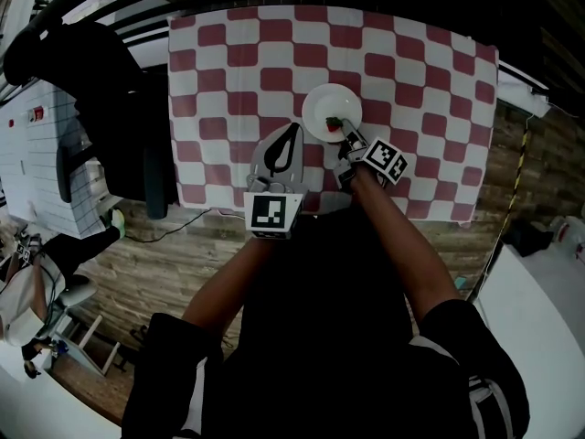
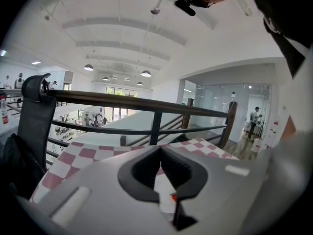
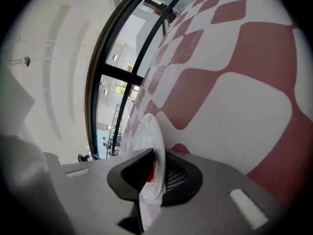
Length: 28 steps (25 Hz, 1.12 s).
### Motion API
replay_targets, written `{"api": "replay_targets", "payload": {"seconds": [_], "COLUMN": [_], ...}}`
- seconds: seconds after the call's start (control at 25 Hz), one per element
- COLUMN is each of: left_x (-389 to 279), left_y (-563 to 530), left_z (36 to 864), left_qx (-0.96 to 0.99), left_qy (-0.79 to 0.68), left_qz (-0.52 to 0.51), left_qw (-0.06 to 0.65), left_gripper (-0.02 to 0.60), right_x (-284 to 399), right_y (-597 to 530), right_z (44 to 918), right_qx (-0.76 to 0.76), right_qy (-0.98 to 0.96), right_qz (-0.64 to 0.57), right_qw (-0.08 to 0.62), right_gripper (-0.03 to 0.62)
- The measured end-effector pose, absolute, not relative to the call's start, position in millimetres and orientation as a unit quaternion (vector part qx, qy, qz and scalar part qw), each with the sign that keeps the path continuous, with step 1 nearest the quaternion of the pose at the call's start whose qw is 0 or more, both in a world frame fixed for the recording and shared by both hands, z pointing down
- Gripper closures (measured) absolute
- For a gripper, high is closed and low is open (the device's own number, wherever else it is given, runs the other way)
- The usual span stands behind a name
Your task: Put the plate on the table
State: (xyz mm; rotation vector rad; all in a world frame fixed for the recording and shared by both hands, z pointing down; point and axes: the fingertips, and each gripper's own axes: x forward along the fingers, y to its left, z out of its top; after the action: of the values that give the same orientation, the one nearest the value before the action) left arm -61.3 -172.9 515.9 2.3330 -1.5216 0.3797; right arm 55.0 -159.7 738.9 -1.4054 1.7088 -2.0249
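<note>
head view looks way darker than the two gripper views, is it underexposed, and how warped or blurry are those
Head view: dim, the person's body nearly black, corners vignetted, yet the checked cloth and plate stay readable. Left gripper view: bright, fisheye bows the railing, the left claw up close is soft. Right gripper view: heavy fisheye stretches the checks, the near plate rim blurs.

A small round white plate (image 1: 327, 108) lies right side up on the table covered in a red-and-white checked cloth (image 1: 430, 80), toward the near edge, its near rim between the slightly parted jaws of the right gripper (image 1: 346, 136).
</note>
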Motion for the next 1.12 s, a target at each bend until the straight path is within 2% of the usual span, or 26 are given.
{"api": "replay_targets", "payload": {"seconds": [0.72,1.12], "left_x": [-65.2,-63.2], "left_y": [-156.3,-142.8], "left_z": [510.7,510.3], "left_qx": [0.819,0.821], "left_qy": [-0.532,-0.529], "left_qz": [0.133,0.135], "left_qw": [0.167,0.169], "left_gripper": [0.572,0.572], "right_x": [64.8,76.4], "right_y": [-133.8,-115.8], "right_z": [737.7,738.9], "right_qx": [-0.512,-0.514], "right_qy": [0.548,0.541], "right_qz": [-0.661,-0.665], "right_qw": [-0.026,-0.03], "right_gripper": [0.5,0.487]}}
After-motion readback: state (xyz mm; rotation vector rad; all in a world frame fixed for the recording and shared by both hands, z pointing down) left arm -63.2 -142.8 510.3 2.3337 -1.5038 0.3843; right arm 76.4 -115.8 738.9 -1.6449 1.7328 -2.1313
